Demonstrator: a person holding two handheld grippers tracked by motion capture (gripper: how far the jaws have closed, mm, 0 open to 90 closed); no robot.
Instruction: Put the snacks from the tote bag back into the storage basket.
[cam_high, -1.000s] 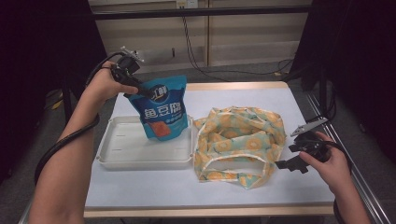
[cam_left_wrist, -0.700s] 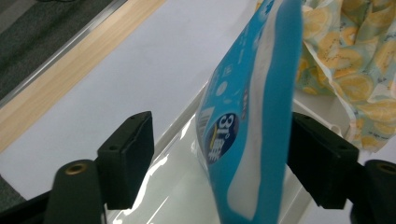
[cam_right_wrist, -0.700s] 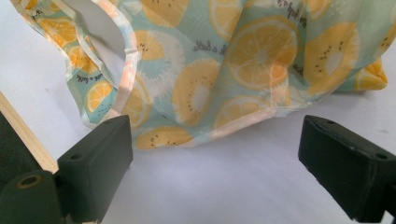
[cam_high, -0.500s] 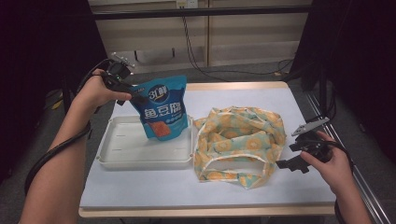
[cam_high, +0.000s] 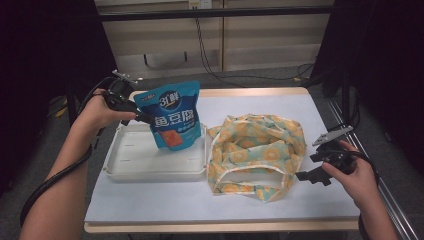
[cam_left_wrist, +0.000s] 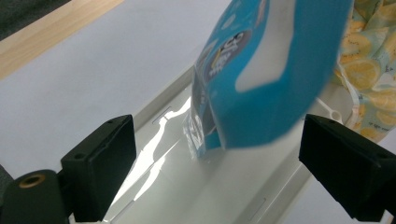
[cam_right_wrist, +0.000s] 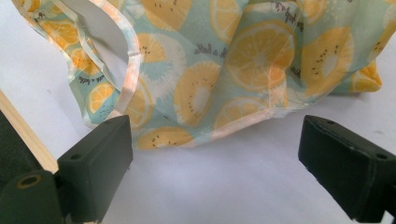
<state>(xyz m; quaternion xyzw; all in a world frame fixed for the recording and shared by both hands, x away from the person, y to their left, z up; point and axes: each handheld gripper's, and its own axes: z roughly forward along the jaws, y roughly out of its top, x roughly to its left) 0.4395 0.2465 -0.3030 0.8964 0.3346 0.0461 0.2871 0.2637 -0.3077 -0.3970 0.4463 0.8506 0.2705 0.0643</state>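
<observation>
At left of the high view, the left gripper (cam_high: 142, 117), lower than a second ago, has just been opening its jaws beside the blue pouch (cam_high: 174, 116), which stands released in the white tray (cam_high: 135, 167). Centre: the fruit-print bag (cam_high: 257, 152). Right: the right gripper (cam_high: 306, 176), jaws apart, holds nothing.

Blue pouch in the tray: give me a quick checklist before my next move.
1. Left gripper let go of the blue pouch: ok, its jaws have just been opening and stand wide, pads off it.
2. Pouch standing steady in the white tray: cannot tell, it leans.
3. Right gripper open: ok, nothing between its jaws.
4. Fruit-print bag mouth open toward the front edge: ok.
5. Bag lying on the table beside the tray: ok.
</observation>
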